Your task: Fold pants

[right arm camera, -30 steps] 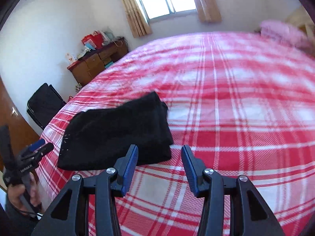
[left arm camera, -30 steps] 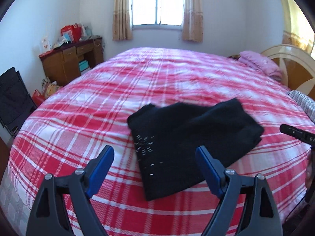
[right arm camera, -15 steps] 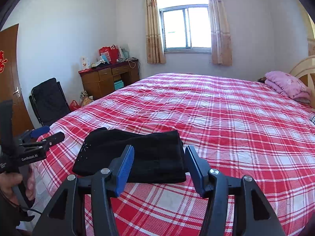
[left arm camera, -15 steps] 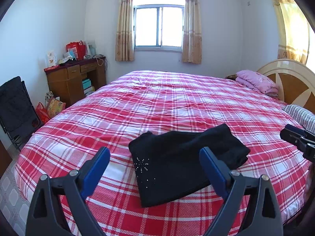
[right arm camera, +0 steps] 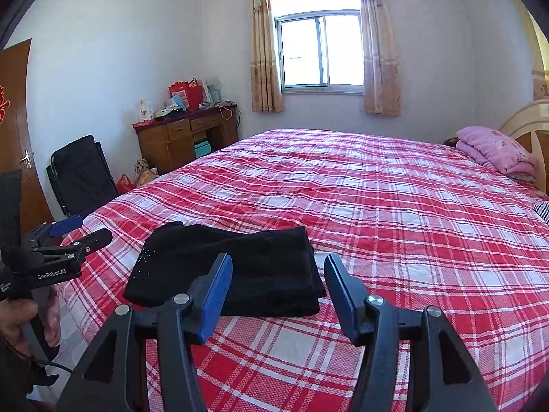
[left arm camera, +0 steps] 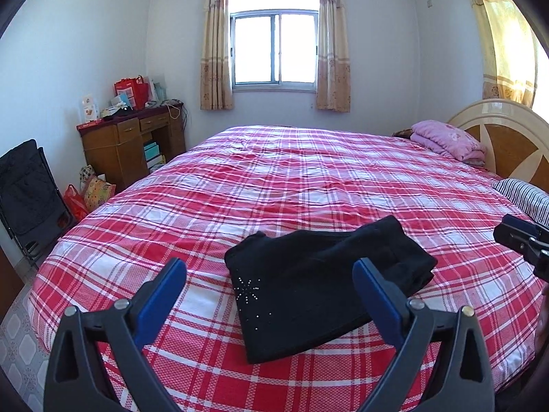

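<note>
The black pants [left arm camera: 319, 285] lie folded into a compact stack on the red plaid bed [left arm camera: 291, 178], near its front edge. A small rhinestone pattern shows on the top layer. My left gripper [left arm camera: 271, 295] is open and empty, held back from the pants and above them. My right gripper [right arm camera: 278, 292] is open and empty, also held back, with the pants [right arm camera: 240, 271] beyond its left finger. Each gripper shows at the edge of the other's view: the right one [left arm camera: 521, 240] at the far right, the left one [right arm camera: 55, 247] at the far left.
A pink folded blanket [left arm camera: 446, 139] and a striped pillow [left arm camera: 525, 195] lie by the headboard [left arm camera: 507, 137] at the right. A wooden desk [left arm camera: 130, 140] with clutter and a black folding chair [left arm camera: 27, 192] stand at the left wall. A window [left arm camera: 274, 48] is at the back.
Both grippers have pulled back and risen away from the folded pants, so more of the room shows. The pants lie still on the bed.
</note>
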